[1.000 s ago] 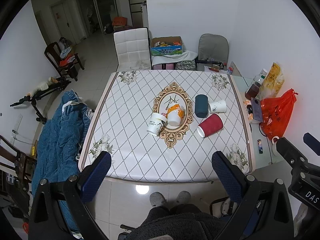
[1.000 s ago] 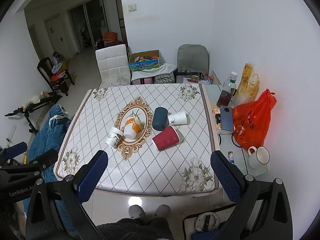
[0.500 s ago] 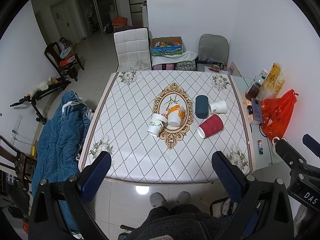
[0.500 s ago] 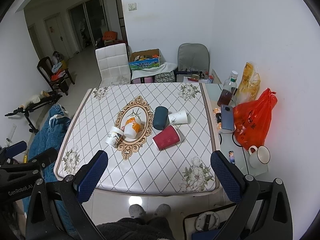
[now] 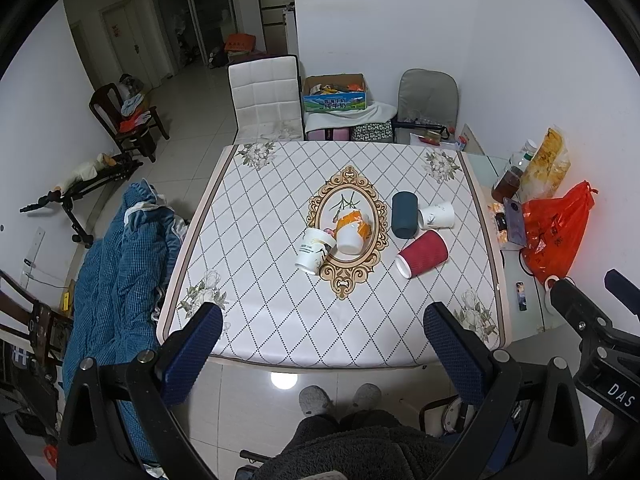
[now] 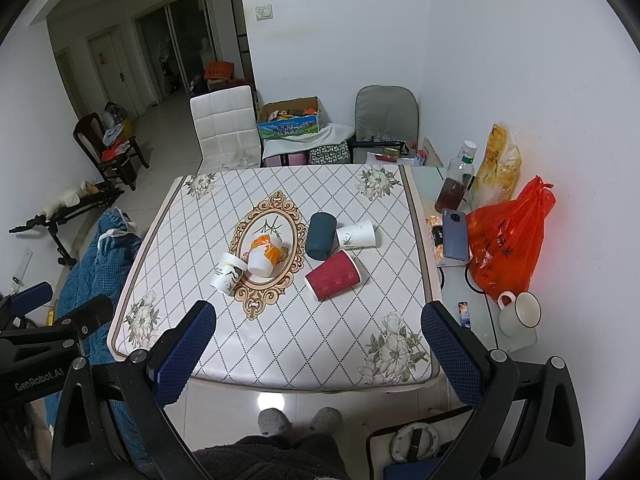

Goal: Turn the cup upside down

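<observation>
No change was noted over the last second. Left gripper (image 5: 320, 340) and right gripper (image 6: 318, 336) were held wide open, empty. Cups lay on the table (image 5: 280, 320); red cup (image 6: 334, 275) at 12 o'clock. Approach not begun.

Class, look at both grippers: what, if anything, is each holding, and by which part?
Nothing is held. The left gripper and right gripper are both open, short of the cups lying on the table.
</observation>
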Motion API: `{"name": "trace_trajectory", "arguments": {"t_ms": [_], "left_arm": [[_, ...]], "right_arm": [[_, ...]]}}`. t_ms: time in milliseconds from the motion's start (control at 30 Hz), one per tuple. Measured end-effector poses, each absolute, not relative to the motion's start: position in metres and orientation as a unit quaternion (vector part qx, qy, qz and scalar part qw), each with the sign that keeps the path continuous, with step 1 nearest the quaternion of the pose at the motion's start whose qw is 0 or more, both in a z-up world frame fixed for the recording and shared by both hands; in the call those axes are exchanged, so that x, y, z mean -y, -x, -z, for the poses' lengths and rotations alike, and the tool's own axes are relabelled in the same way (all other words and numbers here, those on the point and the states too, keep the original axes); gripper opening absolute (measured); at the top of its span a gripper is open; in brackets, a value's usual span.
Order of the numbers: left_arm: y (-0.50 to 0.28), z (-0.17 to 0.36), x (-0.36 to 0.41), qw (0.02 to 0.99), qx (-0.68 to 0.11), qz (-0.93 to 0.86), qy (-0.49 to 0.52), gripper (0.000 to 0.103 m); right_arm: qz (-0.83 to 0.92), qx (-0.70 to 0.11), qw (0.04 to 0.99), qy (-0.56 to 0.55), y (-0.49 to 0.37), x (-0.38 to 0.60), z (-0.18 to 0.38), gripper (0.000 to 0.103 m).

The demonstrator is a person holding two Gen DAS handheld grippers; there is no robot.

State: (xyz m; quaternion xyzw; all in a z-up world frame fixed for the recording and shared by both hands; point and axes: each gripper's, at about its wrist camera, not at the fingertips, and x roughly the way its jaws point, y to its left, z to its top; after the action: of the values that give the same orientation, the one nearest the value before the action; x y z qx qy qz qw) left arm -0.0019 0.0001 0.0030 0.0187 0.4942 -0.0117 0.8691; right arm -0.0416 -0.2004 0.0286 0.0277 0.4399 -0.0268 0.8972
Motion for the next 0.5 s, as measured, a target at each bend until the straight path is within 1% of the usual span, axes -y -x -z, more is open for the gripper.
{"name": "trace_trajectory", "arguments": {"t_ms": [500], "left_arm": [[-0.012, -0.008, -0.005, 0.874, -0.485, 0.01, -0.015, 0.103]], "right_arm": [[0.026, -0.44, 0.897, -0.028, 0.039, 0.201, -0.03, 0.103]]}}
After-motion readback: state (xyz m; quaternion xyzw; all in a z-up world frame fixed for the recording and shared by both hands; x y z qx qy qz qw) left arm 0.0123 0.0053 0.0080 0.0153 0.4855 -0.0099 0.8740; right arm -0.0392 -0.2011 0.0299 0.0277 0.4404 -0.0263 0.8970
